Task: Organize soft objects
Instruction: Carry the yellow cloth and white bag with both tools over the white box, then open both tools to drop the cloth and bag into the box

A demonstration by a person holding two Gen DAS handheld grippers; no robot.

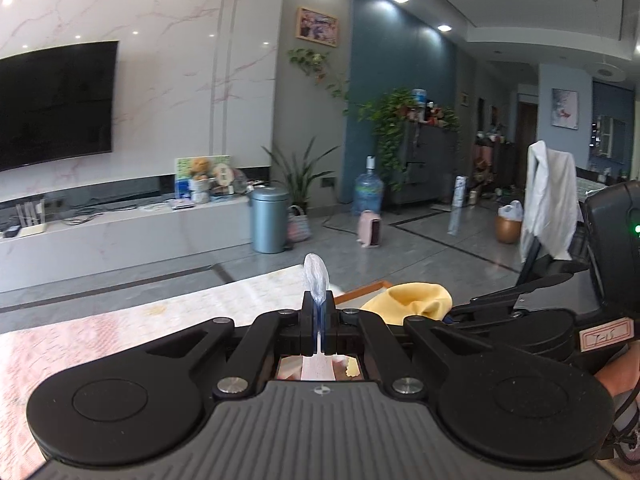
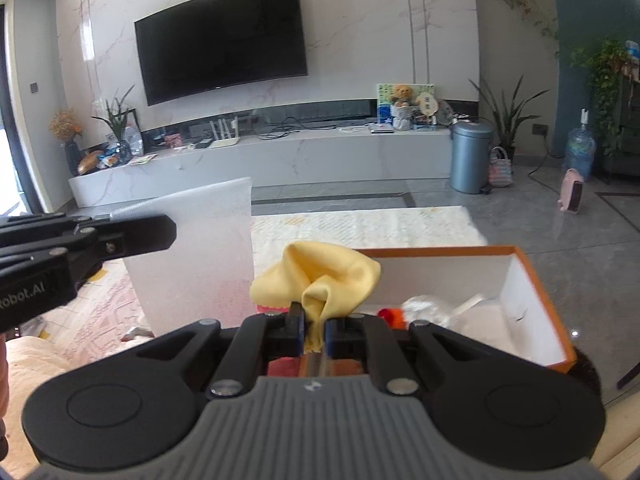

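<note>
Your left gripper (image 1: 318, 312) is pinching a thin clear plastic sheet (image 2: 192, 256) — your right gripper (image 2: 312, 330) is clamped on yellow cloth (image 2: 328, 276) over the orange box (image 2: 532, 280).

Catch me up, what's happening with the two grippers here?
A person is sorting soft items with a handheld gripper in each hand. The right gripper is shut on a bunched yellow cloth, held up in front of an open orange box that already has some items inside. The left gripper is shut on the edge of a thin translucent plastic sheet, held up over the rug. Neither item is in the box yet.
</note>
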